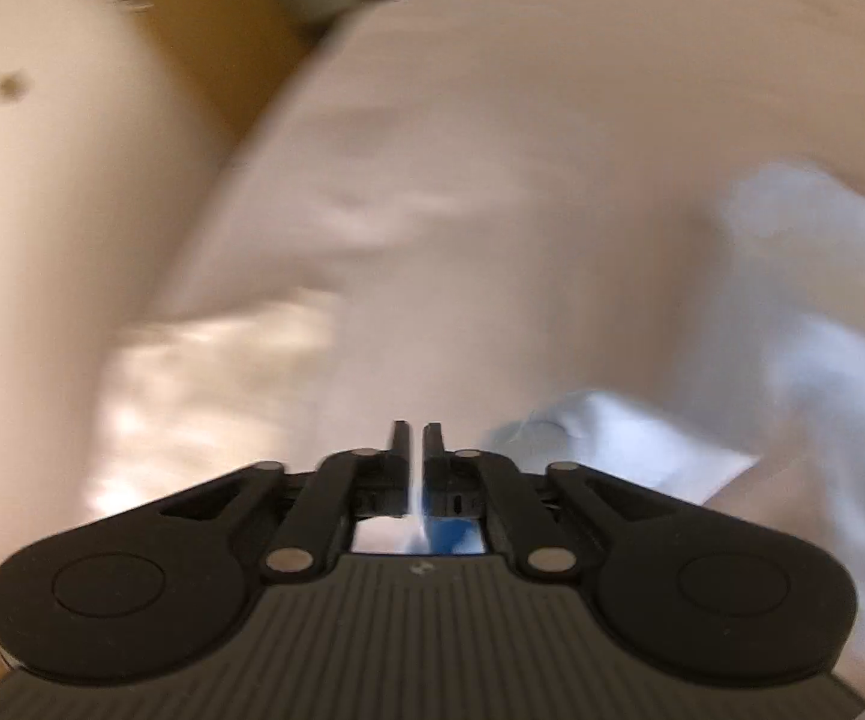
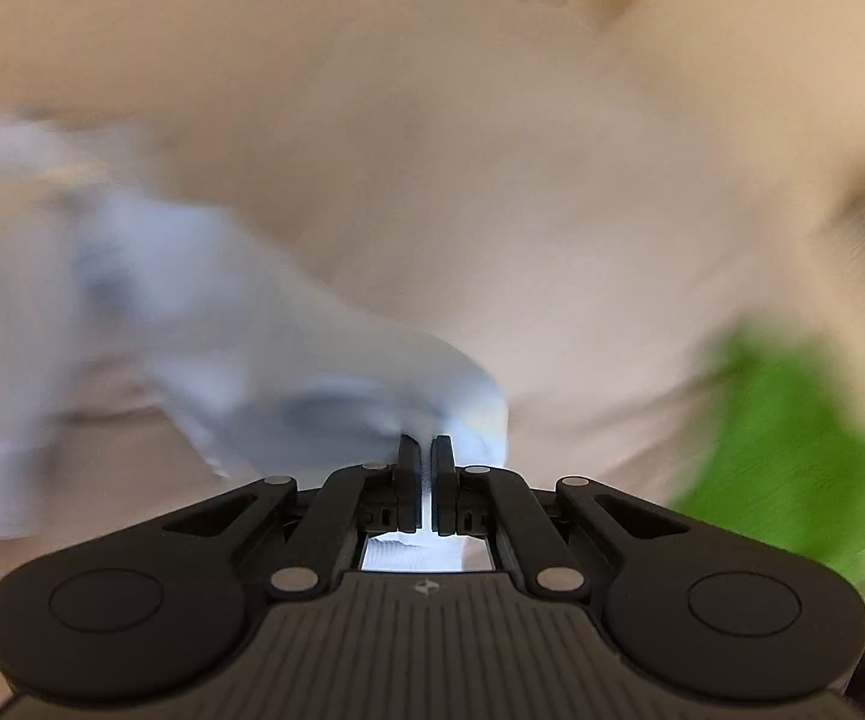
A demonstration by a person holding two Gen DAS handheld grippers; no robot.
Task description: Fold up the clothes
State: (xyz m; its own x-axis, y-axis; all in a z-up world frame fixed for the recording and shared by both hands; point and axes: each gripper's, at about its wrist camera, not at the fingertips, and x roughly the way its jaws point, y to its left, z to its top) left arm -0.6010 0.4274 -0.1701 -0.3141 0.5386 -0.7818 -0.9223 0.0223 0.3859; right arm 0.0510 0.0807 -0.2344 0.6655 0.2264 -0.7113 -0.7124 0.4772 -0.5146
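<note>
the pale blue garment [image 2: 204,330] is lying crumpled on a beige sheet [image 2: 462,180], trailing away to the left in the right wrist view and showing along the right side in the left wrist view [image 1: 804,312]. both views are blurring heavily. the right gripper [image 2: 426,450] is pinching a fold of that garment, its fingers [image 2: 410,480] standing narrow with cloth showing in the slit between them. the left gripper [image 1: 412,438] is likewise nearly closed, and a thin strip of pale and blue cloth is sitting between its fingers [image 1: 399,456]; an edge of the garment is lying just right of its tips.

the beige sheet is covering a soft, wrinkled surface that is filling most of both views. a green cloth [image 2: 792,450] is lying on it at the right, well apart from the blue one. in the left wrist view the sheet's left edge is dropping off, with a tan gap [image 1: 210,30] beyond it and another pale, dotted fabric [image 1: 42,150] at far left. the middle of the sheet ahead of both grippers is lying open.
</note>
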